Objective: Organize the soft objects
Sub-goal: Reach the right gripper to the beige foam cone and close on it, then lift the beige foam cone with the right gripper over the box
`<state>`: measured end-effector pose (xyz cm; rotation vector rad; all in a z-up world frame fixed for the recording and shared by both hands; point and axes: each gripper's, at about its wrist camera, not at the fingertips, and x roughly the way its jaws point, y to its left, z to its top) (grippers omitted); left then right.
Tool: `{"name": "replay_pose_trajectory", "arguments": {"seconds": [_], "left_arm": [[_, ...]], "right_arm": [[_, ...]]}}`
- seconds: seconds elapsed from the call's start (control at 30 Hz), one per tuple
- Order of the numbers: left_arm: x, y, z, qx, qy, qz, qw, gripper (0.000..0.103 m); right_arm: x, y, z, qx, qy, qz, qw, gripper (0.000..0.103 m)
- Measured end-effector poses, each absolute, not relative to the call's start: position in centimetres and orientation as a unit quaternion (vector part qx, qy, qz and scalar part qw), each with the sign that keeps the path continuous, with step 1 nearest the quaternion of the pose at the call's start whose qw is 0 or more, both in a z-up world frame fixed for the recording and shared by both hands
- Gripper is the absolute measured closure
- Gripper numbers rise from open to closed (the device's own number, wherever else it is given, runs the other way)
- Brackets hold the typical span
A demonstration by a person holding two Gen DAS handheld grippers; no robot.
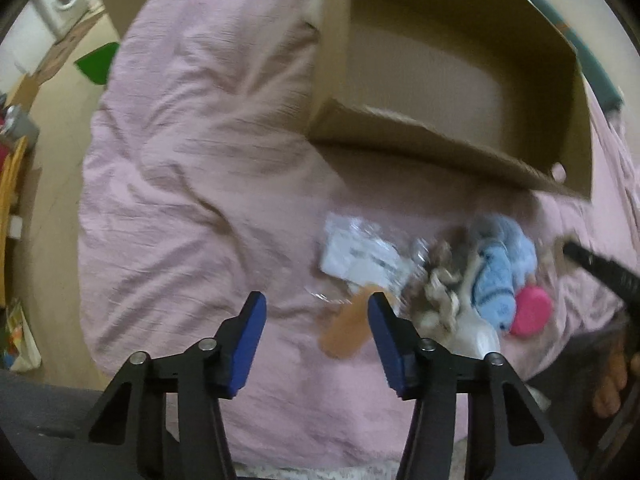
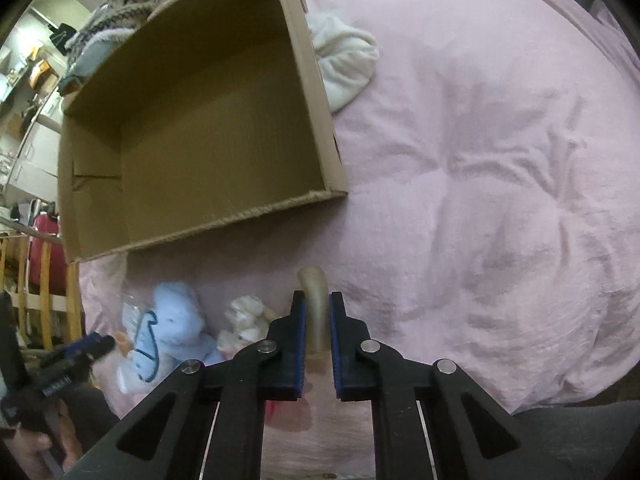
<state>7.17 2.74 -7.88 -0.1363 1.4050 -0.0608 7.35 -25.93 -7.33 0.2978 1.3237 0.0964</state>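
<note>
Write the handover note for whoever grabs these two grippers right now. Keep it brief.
Right gripper: shut on a pale, curved beige piece, held above the pink duvet; what the piece belongs to is hidden.
Left gripper: open, empty, over the duvet just left of the toy pile.
Cardboard box: open on the duvet, nothing visible inside.
Pile in front of the box: light blue plush, pink item, orange-brown item, a cream and brown tangle, a clear plastic packet.
Done: nothing boxed yet.
Left: place the held item in the box, then the pile, probably one by one.
</note>
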Motion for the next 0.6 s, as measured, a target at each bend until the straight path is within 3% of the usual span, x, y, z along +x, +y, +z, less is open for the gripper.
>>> {"name": "replay_pose_trajectory", "arguments": {"seconds": [0.1,0.4,0.6], "left_arm": [[6.9,1.5,-8.3,-0.047,0.652,-0.049,0.756,0.06],[6.7,-0.1,-10.0,-0.03,0.674,-0.07,0.735,0.093],[4.7,0.9,-8.0,-0.06,0.661,-0.072,0.745,0.098]], "right_arm": [[7.1,-25.7,-7.1,0.143,0.613,0.049,0.775,0.091],[7.5,-25.5,-7.2,0.14,0.614,0.068,0.774,0.091],[7.3,-25.2,-6.9,0.144,0.611,0.079,0.775,0.091]]}}
